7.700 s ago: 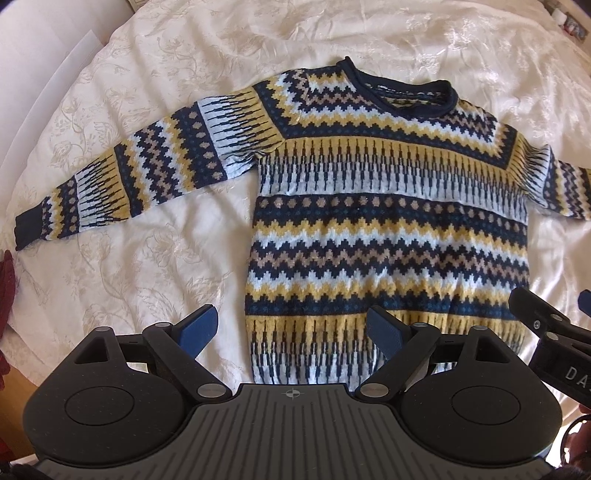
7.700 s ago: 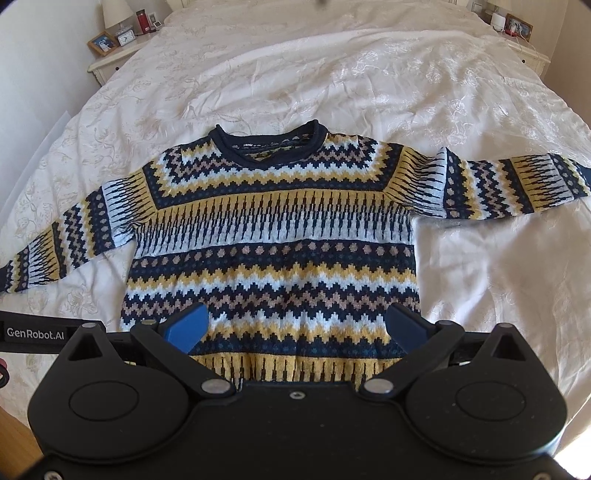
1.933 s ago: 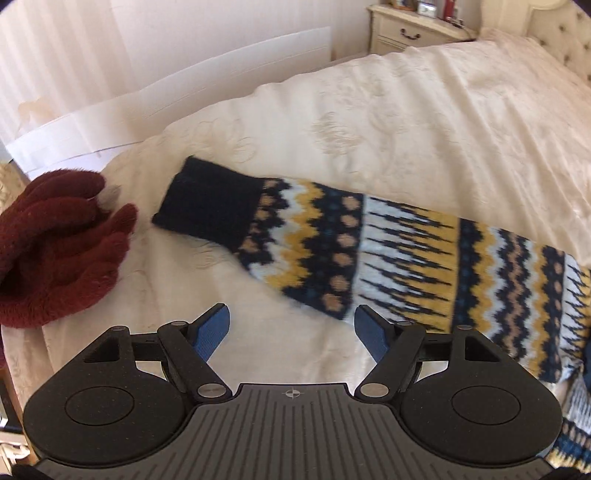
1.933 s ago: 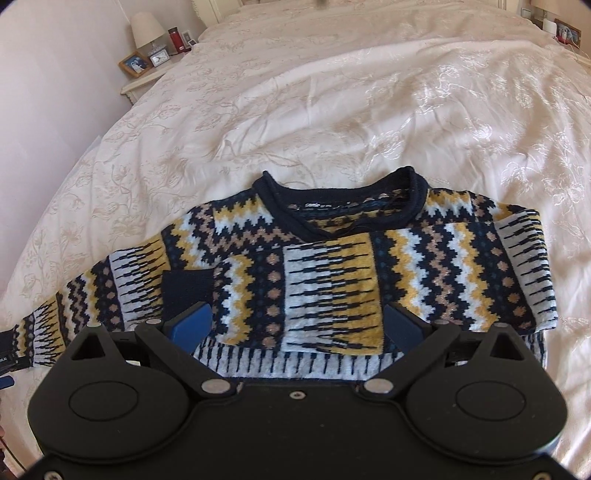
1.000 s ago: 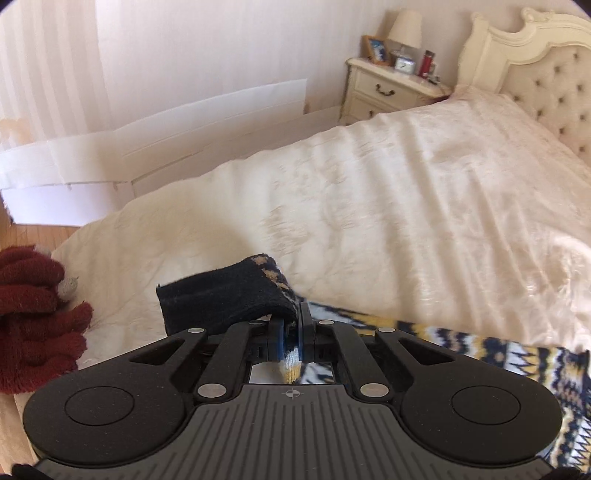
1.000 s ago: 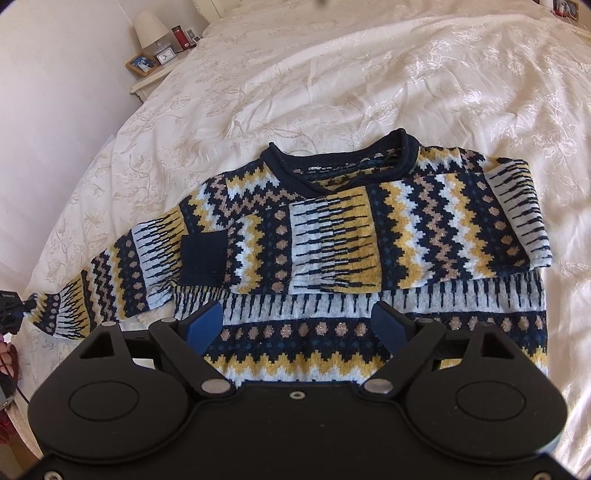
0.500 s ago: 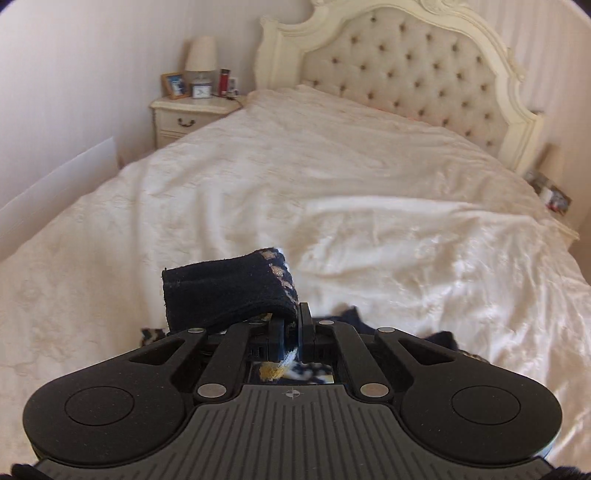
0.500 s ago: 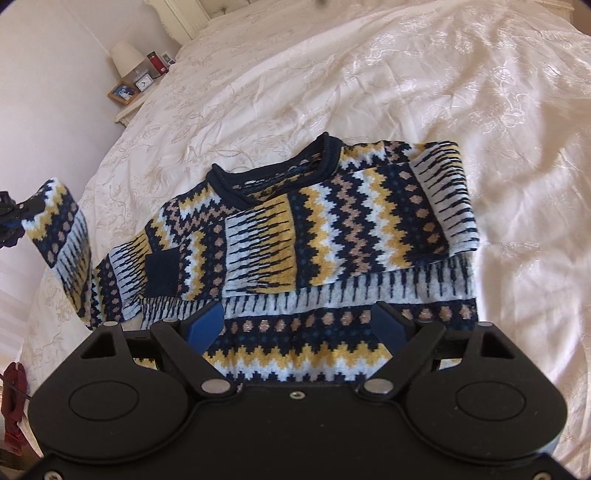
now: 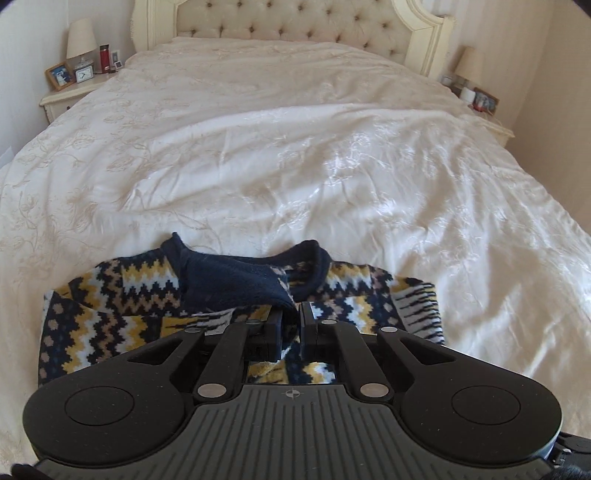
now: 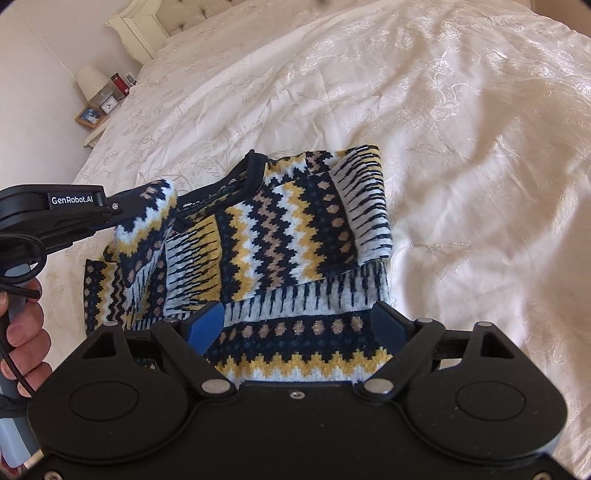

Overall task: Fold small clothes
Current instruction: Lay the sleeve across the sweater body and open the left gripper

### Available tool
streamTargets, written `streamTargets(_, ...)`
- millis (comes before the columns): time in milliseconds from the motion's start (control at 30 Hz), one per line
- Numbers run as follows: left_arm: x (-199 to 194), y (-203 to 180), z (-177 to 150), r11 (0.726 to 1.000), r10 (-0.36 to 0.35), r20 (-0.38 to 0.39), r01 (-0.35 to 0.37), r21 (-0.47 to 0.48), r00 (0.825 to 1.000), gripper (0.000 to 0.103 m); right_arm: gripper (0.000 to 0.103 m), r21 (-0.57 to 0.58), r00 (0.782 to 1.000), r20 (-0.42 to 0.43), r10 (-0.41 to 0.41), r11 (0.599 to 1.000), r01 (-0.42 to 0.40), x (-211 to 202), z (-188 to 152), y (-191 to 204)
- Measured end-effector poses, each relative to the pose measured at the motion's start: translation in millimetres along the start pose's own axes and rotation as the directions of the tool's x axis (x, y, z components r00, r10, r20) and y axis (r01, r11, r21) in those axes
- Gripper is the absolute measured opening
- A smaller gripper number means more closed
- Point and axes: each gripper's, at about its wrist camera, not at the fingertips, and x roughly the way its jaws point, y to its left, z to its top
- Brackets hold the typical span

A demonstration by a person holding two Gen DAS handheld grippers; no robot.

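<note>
The left gripper (image 9: 291,325) is pinching the sweater's (image 10: 295,229) cuff (image 9: 236,284) above its chest near the bed's (image 9: 295,147) foot edge; lay it flat across, while the right gripper (image 10: 301,328) is hovering with jaws apart

Left wrist view: we look low along the bed (image 9: 295,155) toward the headboard (image 9: 295,33), close over the sweater (image 9: 122,302). Right wrist view: we look down from higher, angled left. Both share sweater, bedspread, nightstand (image 10: 96,114).
</note>
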Motion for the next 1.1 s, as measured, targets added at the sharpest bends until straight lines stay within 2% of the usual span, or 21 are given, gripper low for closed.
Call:
streamTargets(100,-4.6,-12.9,0.1,0.998,-0.039,0.027,0.037,0.049,0.999,0.012,0.087,-0.002,1.000,-0.006,-0.006,1.000,0.006,3.7,0.4,0.5)
streamTargets(133,-7.7,-14.7,-0.4,0.997,-0.049,0.039,0.046,0.065,0.998,0.016,0.087,-0.004,1.000,-0.007,-0.007,1.000,0.007,5.1,1.0,1.4)
streamTargets(167,-11.0,-15.6,-1.0,0.995,-0.057,0.053,0.053,0.081,0.997,0.027,0.087,-0.007,1.000,-0.007,-0.008,1.000,0.008,6.5,1.6,2.6)
streamTargets(233,-17.3,-17.3,-2.9,0.992,-0.060,0.076,0.051,0.115,0.995,0.029,0.087,-0.015,1.000,-0.005,-0.008,1.000,0.008,9.7,3.5,5.8)
streamTargets(367,-21.4,-5.1,-9.9,0.992,-0.029,0.070,0.020,0.127,0.997,0.029,0.087,-0.040,1.000,0.001,-0.002,0.999,0.002,14.5,8.7,15.7)
streamTargets(533,-15.6,40.2,-30.2,0.995,0.075,-0.011,-0.074,0.068,0.997,0.029,0.087,-0.062,1.000,0.008,-0.002,0.998,0.003,25.2,18.1,26.2)
streamTargets(600,-10.4,60.9,-39.0,0.991,0.129,-0.056,-0.127,0.034,0.990,0.029,0.085,-0.067,1.000,0.005,0.001,0.998,-0.001,30.7,22.0,28.4)
streamTargets(700,-5.0,95.3,-53.3,0.978,0.201,-0.121,-0.206,-0.022,0.972,0.029,0.075,-0.085,1.000,-0.011,-0.006,0.996,0.005,42.0,28.8,31.2)
streamTargets(833,1.6,133.7,-73.0,0.956,0.264,-0.192,-0.283,-0.073,0.945,0.029,0.073,-0.082,0.999,-0.028,-0.018,0.996,0.016,58.8,35.7,30.5)
streamTargets(933,7.5,150.4,-85.5,0.945,0.288,-0.233,-0.314,-0.086,0.929,0.029,0.073,-0.068,0.999,-0.038,-0.028,0.997,0.025,70.1,41.3,27.6)
streamTargets(1100,20.3,164.2,-100.3,0.942,0.279,-0.286,-0.319,-0.106,0.917,0.029,0.072,-0.058,0.997,-0.064,-0.040,0.998,0.036,89.0,50.4,21.6)
